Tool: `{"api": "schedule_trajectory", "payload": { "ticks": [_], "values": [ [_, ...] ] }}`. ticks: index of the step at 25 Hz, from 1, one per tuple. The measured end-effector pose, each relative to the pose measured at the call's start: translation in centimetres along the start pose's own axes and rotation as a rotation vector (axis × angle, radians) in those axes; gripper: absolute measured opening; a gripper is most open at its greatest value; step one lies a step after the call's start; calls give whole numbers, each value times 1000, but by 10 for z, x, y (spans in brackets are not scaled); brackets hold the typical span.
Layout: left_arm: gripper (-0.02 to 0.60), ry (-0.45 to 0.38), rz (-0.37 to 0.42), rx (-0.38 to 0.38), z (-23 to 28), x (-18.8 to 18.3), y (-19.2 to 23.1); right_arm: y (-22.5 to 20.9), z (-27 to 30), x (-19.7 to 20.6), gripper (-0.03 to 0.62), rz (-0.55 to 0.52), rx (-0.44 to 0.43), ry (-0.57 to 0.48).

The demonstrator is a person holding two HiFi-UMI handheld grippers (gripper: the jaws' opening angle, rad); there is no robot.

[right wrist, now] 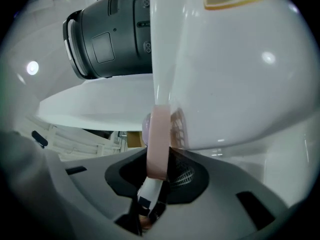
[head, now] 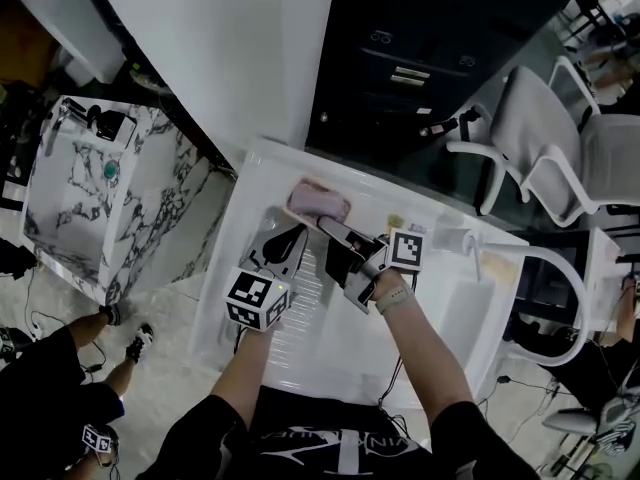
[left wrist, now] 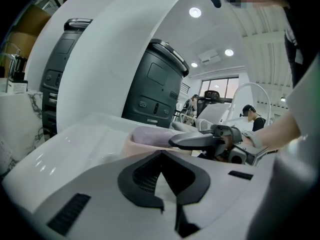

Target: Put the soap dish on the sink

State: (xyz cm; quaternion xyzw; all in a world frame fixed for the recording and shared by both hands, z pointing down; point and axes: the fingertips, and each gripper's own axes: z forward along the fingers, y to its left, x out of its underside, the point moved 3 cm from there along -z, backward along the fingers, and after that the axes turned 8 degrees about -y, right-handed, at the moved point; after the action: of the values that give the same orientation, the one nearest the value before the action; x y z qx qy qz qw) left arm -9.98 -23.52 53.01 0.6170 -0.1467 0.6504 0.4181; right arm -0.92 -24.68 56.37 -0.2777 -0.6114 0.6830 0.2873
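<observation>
The right tool (head: 328, 225) pinches the rim of the pink soap dish (head: 318, 200) at the far edge of the sink (head: 240, 228), its long axis along that edge, with the left tool (head: 288, 240) clenched empty just nearside.

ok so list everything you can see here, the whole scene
sink: one, white, centre of the head view
soap dish: one, pink, far end of the sink
cabinet: one, dark grey, behind the sink
counter: one, marble-patterned, left
chairs: two, pale grey, upper right
bystander: one, dark clothes, lower left
left gripper: one, grey and black, over the sink, jaws together, empty
right gripper: one, grey and black, shut on the soap dish's edge
</observation>
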Motion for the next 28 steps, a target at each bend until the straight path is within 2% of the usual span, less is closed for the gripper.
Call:
{"api": "schedule_trajectory", "payload": {
  "ticks": [7, 12, 16, 20, 24, 28],
  "values": [
    [15, -13, -50, 7, 0, -1, 1, -4, 2, 2, 89, 134, -4, -11],
    [15, -1, -61, 15, 2, 1, 1, -6, 2, 2, 89, 157, -4, -7],
    [15, -2, -73, 13, 1, 2, 1, -2, 3, 3, 101, 144, -10, 4],
    [15, 4, -99, 14, 3, 5, 1, 1, 4, 4, 175, 121, -11, 18],
    [15, 6, -116, 14, 4, 6, 1, 4, 4, 5, 208, 69, 8, 36],
    [15, 19, -120, 14, 6, 9, -2, 5, 3, 7, 248, -33, 80, 79]
  ]
}}
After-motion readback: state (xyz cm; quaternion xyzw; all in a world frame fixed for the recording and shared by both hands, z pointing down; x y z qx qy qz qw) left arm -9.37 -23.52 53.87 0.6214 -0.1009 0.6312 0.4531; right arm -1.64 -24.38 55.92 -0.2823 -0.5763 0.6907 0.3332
